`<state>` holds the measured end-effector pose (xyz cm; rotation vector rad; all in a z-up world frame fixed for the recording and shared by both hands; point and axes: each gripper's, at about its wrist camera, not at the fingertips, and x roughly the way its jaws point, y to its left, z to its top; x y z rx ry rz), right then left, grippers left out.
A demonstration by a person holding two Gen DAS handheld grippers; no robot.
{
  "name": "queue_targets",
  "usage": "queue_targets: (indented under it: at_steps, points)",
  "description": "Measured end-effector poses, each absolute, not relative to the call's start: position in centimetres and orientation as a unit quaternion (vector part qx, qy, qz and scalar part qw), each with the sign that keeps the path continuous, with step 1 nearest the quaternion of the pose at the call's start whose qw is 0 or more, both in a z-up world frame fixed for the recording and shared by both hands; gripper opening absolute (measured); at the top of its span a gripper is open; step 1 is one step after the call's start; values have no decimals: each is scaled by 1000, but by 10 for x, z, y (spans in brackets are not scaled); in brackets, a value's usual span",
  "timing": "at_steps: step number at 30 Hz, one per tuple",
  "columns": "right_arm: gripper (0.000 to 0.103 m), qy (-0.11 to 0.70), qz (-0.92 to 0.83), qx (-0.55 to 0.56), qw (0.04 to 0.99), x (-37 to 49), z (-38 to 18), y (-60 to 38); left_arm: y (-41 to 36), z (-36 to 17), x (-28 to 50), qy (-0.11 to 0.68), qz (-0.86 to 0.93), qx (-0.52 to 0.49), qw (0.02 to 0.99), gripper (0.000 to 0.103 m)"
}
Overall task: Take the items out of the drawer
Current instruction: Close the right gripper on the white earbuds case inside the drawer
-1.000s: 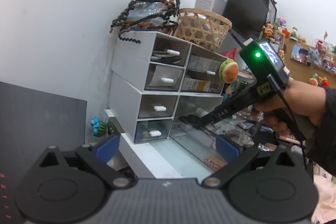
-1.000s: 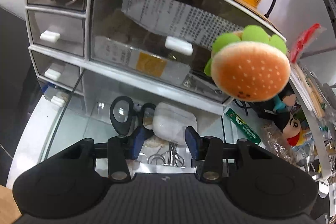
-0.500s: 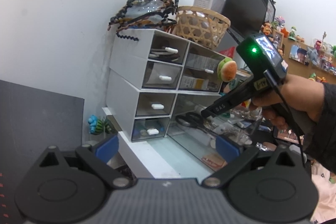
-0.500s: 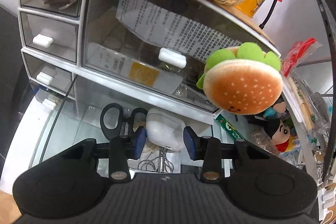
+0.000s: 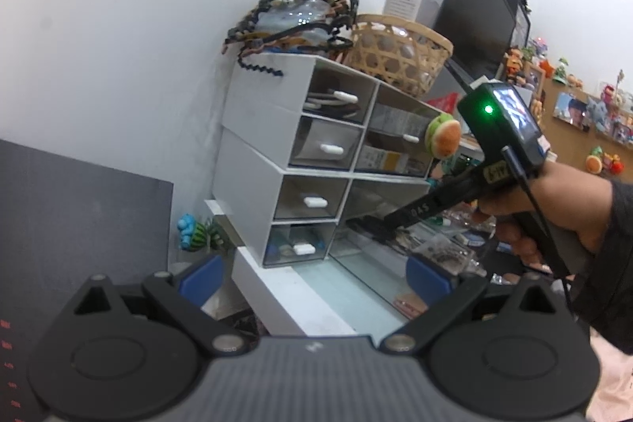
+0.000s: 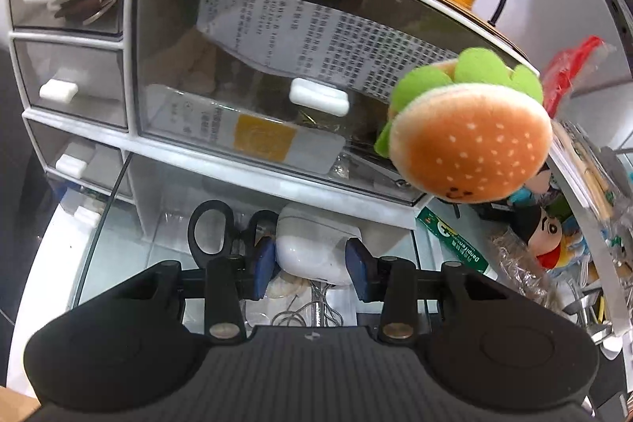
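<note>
Cluttered desk, open clear drawer (image 6: 118, 263) | right gripper (image 6: 312, 263) jaws clamping white case (image 6: 312, 248) | left gripper (image 5: 312, 275) wide, empty | lift straight, clear scissors (image 6: 221, 228)

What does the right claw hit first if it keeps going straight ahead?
The white earbud case in the pulled-out drawer. It already sits between the right claw's blue pads, apparently touching them. Beyond it, probably the drawer unit's rear; depth unclear.
</note>
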<state>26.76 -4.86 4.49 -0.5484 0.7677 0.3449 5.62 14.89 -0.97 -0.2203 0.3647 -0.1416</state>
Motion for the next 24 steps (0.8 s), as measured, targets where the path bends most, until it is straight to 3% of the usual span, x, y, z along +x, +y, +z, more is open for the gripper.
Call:
queue_targets:
  at_steps: [17,20,24]
  points:
    - [43,368,158,-259,879,273,58,-73,146,-10,54,178,-75,-103,976,100]
    - [31,368,157,-260,879,274,60,-78,147,-10,54,177,-74,-103,976,100]
    - [29,368,157,-261,879,275,63,-84,148,-11,56,178,-73,-106,975,100]
